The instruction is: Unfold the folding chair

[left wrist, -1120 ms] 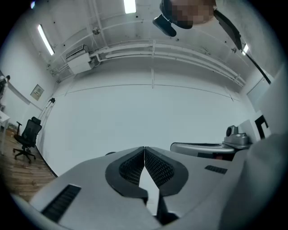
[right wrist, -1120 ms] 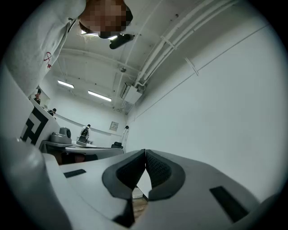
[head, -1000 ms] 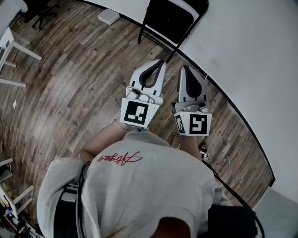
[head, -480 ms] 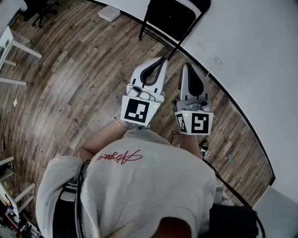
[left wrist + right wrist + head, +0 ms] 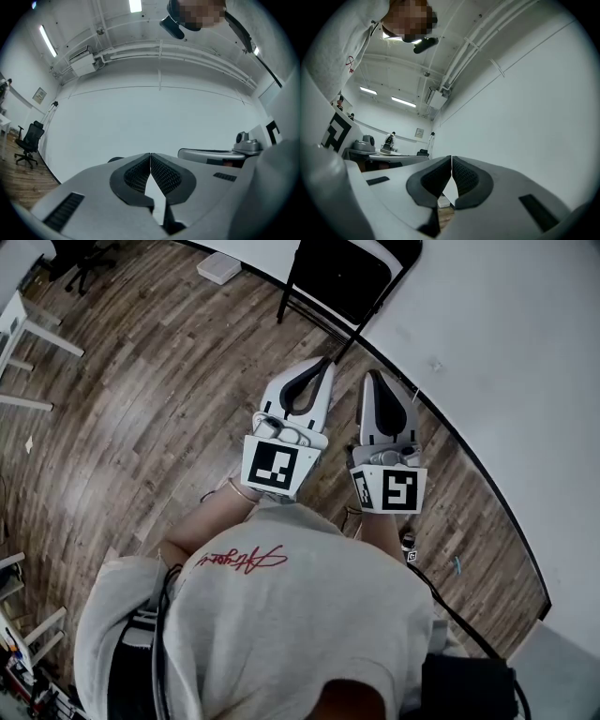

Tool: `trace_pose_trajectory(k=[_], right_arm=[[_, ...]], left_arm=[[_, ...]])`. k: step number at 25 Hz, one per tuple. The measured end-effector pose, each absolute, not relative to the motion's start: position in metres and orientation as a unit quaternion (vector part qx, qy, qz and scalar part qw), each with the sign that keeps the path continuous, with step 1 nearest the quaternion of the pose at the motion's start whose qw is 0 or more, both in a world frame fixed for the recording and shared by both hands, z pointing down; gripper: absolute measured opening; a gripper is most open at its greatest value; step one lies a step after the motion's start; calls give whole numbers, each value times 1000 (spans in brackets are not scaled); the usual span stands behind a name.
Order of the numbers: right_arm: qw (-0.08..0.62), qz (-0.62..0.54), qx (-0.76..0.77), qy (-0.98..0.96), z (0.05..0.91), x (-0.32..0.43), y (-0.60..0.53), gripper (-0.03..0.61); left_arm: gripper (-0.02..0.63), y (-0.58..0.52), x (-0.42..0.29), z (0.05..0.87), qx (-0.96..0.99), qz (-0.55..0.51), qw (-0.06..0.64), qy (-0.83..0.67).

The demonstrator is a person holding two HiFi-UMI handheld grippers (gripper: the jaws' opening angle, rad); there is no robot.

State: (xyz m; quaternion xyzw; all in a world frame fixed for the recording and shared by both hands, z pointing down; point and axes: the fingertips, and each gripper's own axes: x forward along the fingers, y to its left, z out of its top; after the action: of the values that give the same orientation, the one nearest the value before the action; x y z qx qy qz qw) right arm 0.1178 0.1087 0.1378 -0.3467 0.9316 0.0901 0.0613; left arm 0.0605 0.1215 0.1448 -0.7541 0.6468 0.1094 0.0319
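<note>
Head view, looking steeply down: we hold the white left gripper [image 5: 325, 363] and the white right gripper [image 5: 373, 377] side by side above the brown wood-plank floor [image 5: 141, 409], both tips aimed toward the black metal folding chair [image 5: 342, 277]. The chair is at the top of the frame and appears folded flat, leaning against the white wall [image 5: 487, 334]. Its feet are on the floor. Its long axis runs from those feet up toward the picture's top edge, with its broad dark panel turned our way. The nearer foot shows just past the left gripper's tip.

Left gripper view shows that left gripper [image 5: 150, 154] with its ribbed black pads pressed together and nothing between them. Right gripper view shows the right gripper [image 5: 451, 158] the same, closed and empty, facing the wall.
</note>
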Motion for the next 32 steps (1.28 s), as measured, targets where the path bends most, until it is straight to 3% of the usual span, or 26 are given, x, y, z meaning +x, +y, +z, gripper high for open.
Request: trace_pose_trajectory(k=[11, 26, 32], right_arm=[[52, 79, -351, 932, 157, 114, 44, 18], [41, 94, -410, 906, 147, 73, -229, 18], [-5, 71, -424, 903, 182, 87, -296, 18]], left_arm=[[15, 60, 55, 160, -754, 106, 23, 648], [15, -221, 13, 161, -797, 81, 27, 598], [15, -285, 28, 181, -816, 51, 16, 575]])
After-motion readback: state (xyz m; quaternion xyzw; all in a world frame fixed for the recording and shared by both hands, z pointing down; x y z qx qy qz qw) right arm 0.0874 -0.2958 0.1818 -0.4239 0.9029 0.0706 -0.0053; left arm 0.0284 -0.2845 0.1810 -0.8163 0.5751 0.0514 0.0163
